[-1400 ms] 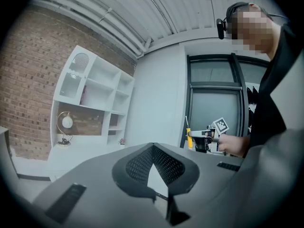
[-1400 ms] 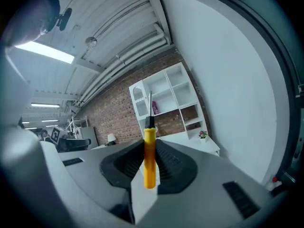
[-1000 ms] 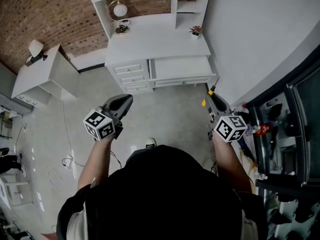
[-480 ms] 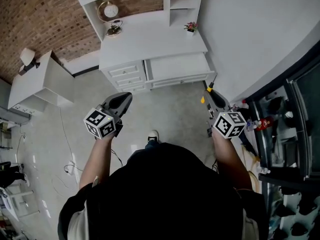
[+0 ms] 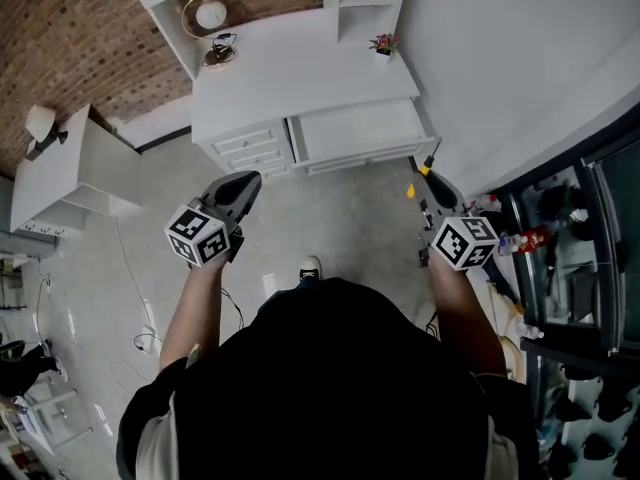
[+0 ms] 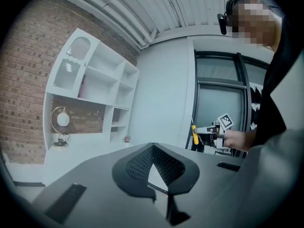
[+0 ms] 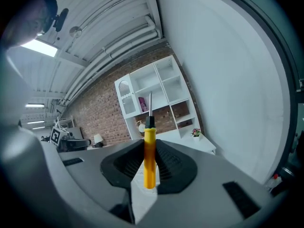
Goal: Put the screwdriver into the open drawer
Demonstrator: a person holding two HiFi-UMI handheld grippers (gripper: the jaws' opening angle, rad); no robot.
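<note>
A screwdriver with a yellow handle and a thin metal shaft stands upright between the jaws of my right gripper, which is shut on it. In the head view the right gripper is held over the floor, just right of the desk's front corner, with the screwdriver pointing toward the desk. The wide drawer of the white desk is pulled out. My left gripper hovers over the floor in front of the small drawers, shut on nothing. The left gripper view shows its jaws meeting.
A round clock and a small potted plant sit on the desk under white shelves. A white side cabinet stands at the left, with cables on the floor. Dark glass shelving and a grey wall bound the right.
The desk has shifted left and grown larger in the head view. The right gripper with the screwdriver has drifted slightly right. Both grippers kept their states.
</note>
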